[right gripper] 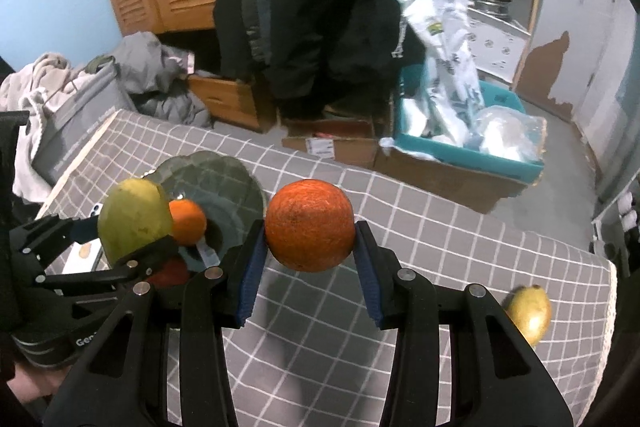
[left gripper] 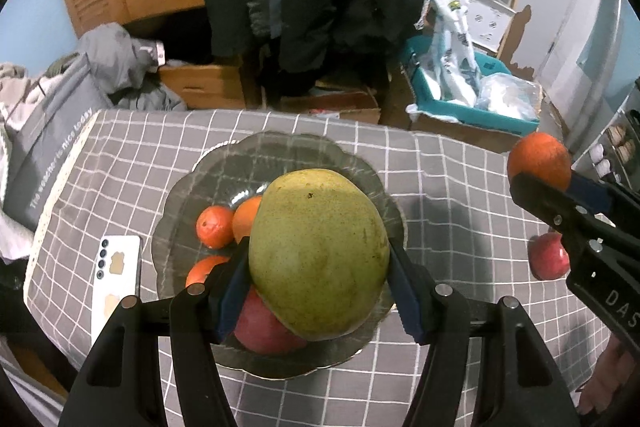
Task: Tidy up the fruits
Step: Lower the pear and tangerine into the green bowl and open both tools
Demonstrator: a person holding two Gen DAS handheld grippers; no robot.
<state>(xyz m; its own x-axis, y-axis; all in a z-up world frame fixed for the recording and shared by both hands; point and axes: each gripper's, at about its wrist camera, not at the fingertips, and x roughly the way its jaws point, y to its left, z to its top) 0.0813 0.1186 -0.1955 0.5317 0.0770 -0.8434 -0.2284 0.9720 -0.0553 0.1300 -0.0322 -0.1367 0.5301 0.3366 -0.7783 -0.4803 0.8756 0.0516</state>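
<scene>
My left gripper (left gripper: 320, 283) is shut on a large green mango (left gripper: 320, 251) and holds it over a dark glass plate (left gripper: 280, 159). The plate holds small oranges (left gripper: 215, 227) and a red apple (left gripper: 260, 331). My right gripper (right gripper: 310, 267) is shut on an orange (right gripper: 310, 225) and holds it above the checked tablecloth, to the right of the plate (right gripper: 228, 179). The orange also shows at the right edge of the left wrist view (left gripper: 538, 159). The mango also shows in the right wrist view (right gripper: 134, 219).
A red apple (left gripper: 548, 255) lies on the cloth right of the plate. A second green mango (right gripper: 528, 311) lies near the table's right edge. A white phone (left gripper: 116, 275) lies left of the plate. Boxes, a teal bin (right gripper: 472, 151) and clothes stand beyond the table.
</scene>
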